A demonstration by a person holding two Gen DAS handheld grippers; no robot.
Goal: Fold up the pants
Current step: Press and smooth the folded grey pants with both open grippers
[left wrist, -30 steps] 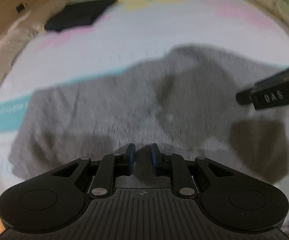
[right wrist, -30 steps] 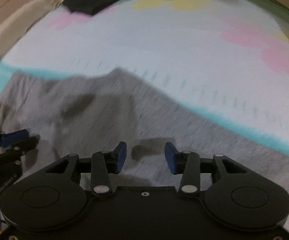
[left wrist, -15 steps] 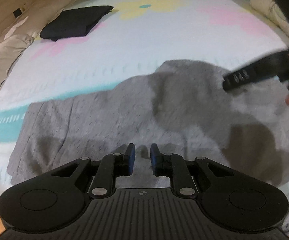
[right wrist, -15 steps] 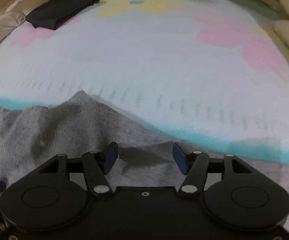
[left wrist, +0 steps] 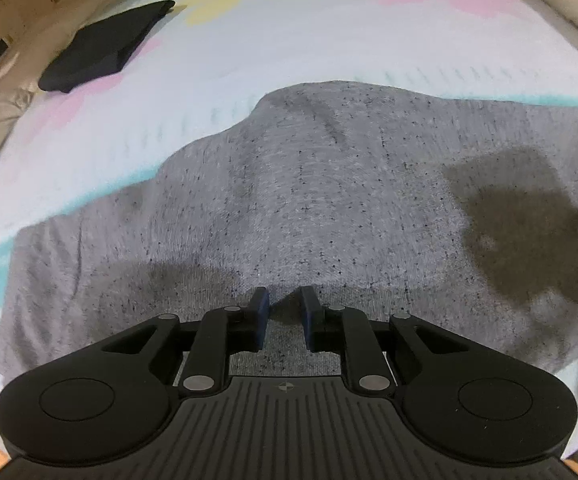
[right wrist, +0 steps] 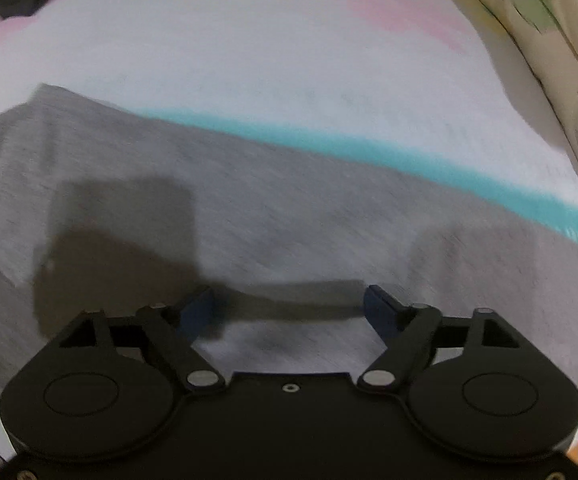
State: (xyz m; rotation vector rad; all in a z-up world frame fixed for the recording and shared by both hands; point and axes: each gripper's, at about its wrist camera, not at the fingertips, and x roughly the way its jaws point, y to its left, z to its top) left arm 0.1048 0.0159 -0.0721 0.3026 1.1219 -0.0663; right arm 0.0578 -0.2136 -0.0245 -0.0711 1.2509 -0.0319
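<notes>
My right hand-held gripper (right wrist: 289, 306) has just been opening and now stands wide and empty over the grey pants (left wrist: 329, 208), which lie spread along the bed (left wrist: 329, 48)'s near edge. My left hand-held gripper (left wrist: 283, 312) is narrowed with cloth between its pads, though I cannot tell if it truly pinches; I judge the right ready for a fresh grab.

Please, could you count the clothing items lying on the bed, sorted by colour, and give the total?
Grey speckled knit pants, spread on the flowered bedsheet: 1
Black folded garment, at the far left of the sheet: 1
Total: 2
</notes>
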